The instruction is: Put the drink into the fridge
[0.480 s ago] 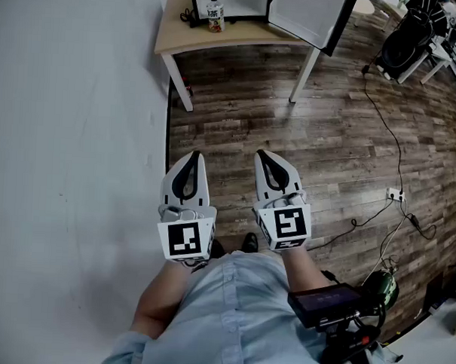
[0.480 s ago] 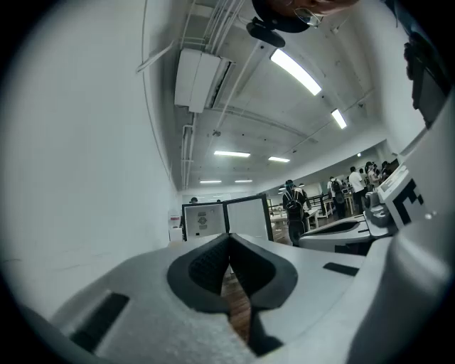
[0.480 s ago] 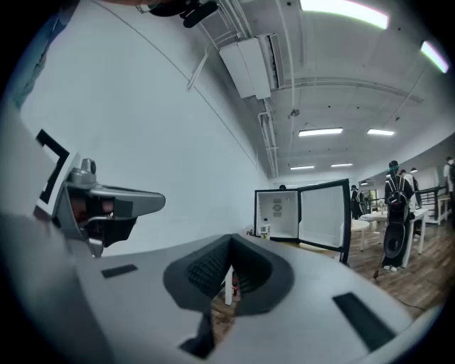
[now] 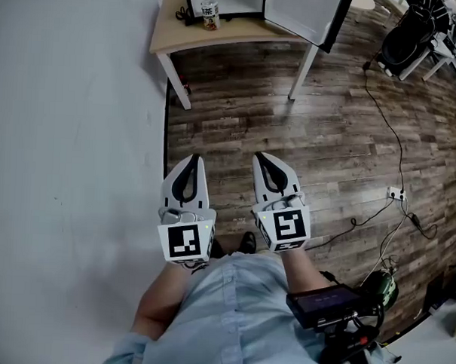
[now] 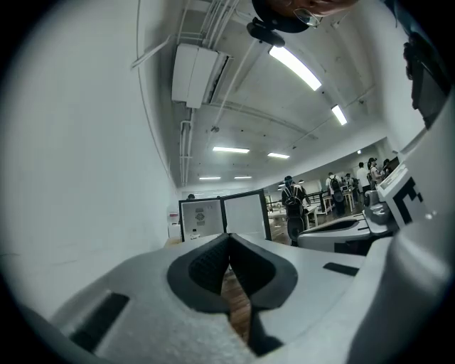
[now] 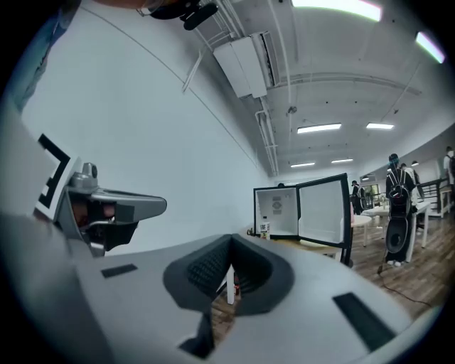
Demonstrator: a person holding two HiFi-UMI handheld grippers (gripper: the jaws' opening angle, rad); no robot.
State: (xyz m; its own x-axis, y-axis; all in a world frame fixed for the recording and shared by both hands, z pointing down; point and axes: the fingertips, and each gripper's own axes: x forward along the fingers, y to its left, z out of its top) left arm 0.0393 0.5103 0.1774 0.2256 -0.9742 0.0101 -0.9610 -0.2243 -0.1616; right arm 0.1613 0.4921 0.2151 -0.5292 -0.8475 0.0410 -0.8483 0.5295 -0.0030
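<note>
The drink bottle (image 4: 210, 11), clear with a white cap and a label, stands on a wooden table (image 4: 219, 35) far ahead, just left of a small black fridge (image 4: 228, 2) whose door (image 4: 305, 15) hangs open. It also shows small in the right gripper view, as the bottle (image 6: 264, 229) beside the open fridge (image 6: 279, 211). My left gripper (image 4: 193, 157) and right gripper (image 4: 258, 154) are held side by side close to my body, well short of the table. Both are shut with nothing between the jaws. In the left gripper view the fridge (image 5: 202, 220) is distant.
A white wall (image 4: 71, 148) runs along the left. The dark wood floor (image 4: 328, 136) carries a trailing cable (image 4: 389, 124) and a socket (image 4: 396, 194) at the right. A black chair or bag (image 4: 408, 38) stands at the far right. People stand in the background (image 5: 292, 206).
The view has shifted slightly toward the table; the bottle and fridge sit a little higher and to the left. Both grippers hold the same pose.
</note>
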